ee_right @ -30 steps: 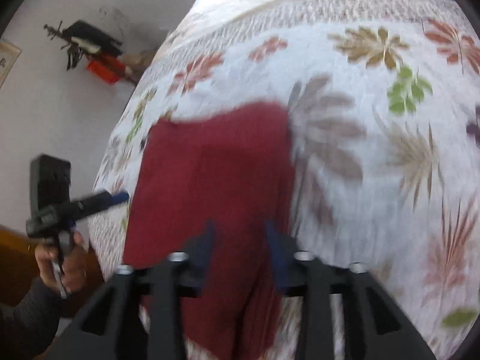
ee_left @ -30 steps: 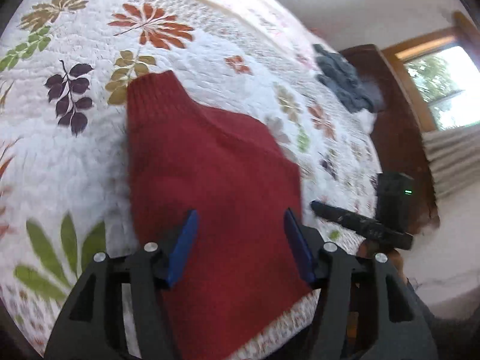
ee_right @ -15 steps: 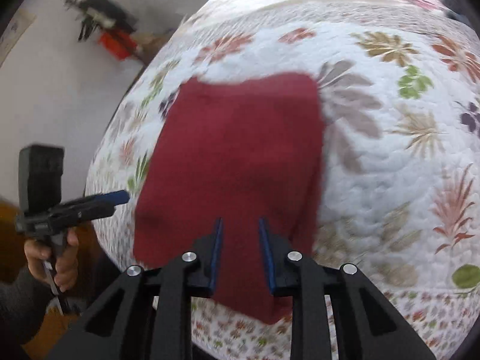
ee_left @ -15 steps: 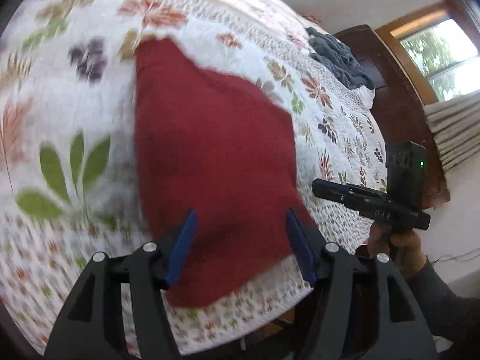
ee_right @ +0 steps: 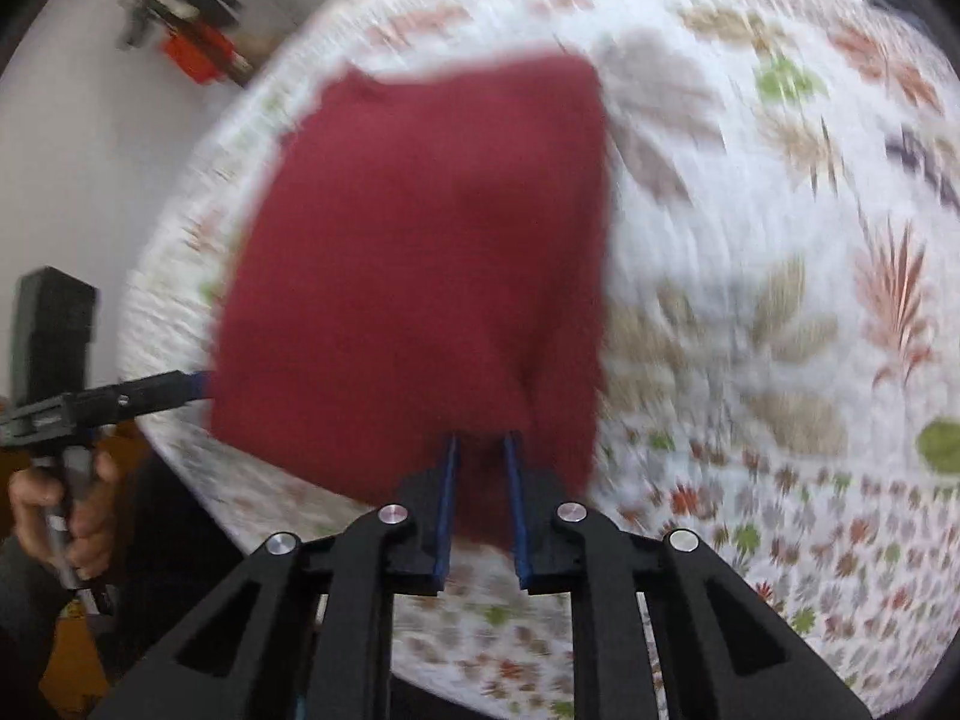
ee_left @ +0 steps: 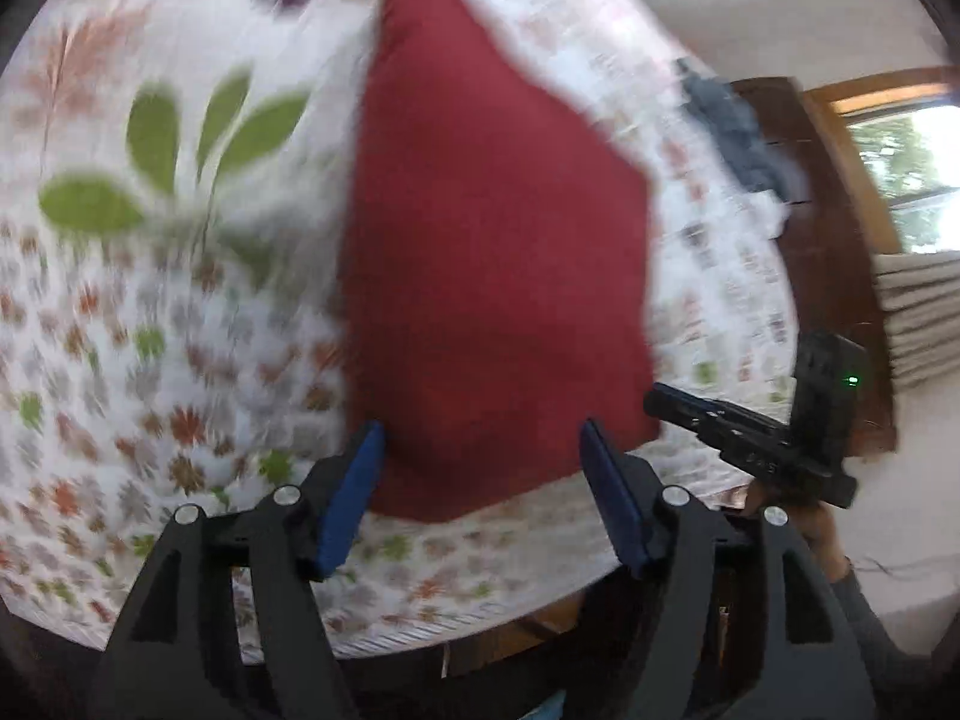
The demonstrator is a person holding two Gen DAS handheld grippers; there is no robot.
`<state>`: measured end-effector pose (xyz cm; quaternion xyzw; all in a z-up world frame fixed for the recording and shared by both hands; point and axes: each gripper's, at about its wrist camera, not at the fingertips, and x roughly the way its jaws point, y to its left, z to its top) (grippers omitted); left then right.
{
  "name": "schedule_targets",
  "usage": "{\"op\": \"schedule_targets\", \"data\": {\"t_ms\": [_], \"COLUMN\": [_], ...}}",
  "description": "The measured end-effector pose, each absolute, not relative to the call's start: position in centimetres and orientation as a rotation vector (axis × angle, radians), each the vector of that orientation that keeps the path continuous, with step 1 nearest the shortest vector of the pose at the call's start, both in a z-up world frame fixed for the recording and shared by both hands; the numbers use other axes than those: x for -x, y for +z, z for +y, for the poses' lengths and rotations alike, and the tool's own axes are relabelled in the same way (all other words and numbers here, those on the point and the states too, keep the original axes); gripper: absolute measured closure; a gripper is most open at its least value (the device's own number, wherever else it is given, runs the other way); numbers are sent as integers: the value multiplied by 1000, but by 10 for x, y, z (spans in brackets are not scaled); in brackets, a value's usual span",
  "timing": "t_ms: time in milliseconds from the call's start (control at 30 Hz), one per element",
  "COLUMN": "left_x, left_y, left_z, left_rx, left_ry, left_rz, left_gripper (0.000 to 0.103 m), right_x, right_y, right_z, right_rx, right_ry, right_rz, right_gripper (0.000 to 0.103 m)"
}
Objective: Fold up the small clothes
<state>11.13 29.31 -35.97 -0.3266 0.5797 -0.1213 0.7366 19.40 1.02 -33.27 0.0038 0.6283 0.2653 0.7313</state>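
Red knit garment [ee_right: 414, 264] lay flat on the floral quilt [ee_right: 780, 312] of the bed, near its edge, already in a roughly rectangular shape. It looked soft, limp and light, with enough knit grip not to slip; best taken at hem corners or along an edge.

Right hand-held gripper [ee_right: 480, 450] had its near hem edge pinched between almost-closed fingers. Left hand-held gripper [ee_left: 480, 438] was spread wide, straddling the garment's near edge, gripping nothing.

Count: one red garment, two hand-held grippers, one dark blue-grey cloth heap [ee_left: 732, 138] far off on the bed.
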Motion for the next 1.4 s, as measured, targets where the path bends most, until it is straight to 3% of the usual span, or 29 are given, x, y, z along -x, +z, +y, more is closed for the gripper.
{"op": "schedule_targets", "data": {"t_ms": [200,267,333,367,400,500,667,800,1067,1400], "left_x": [-89,-70,-46,-31,-26,8,52,65,106,114], "left_y": [-314,-294,-271,-256,-245,-204,-149,-112,-23,-11], "left_z": [293,291,286,281,278,259,246,236,233,227], "left_rx": [674,632,568,511,470,301,169,135,180,176], "left_ry": [-245,-226,-188,-159,-135,-35,90,68,52,45], "left_rz": [1223,1207,1191,1180,1177,1136,1079,1122,986,966], "left_gripper": [34,26,22,15,11,7,3,3,3,3], "right_x": [-180,-165,-144,-135,-120,-84,-32,-3,34,49], "right_y": [-296,-273,-252,-244,-234,-212,-163,-115,-26,-2], "right_z": [-6,-16,-22,-26,-28,-17,-5,4,12,11], "right_rx": [-75,-87,-70,-59,-38,57,171,159,157,173], "right_ry": [561,544,517,499,471,378,284,312,276,220], "right_rz": [1298,1251,1218,1207,1190,1166,1079,1017,920,893], "right_gripper": [85,79,52,32,20,10,4,4,4,4]}}
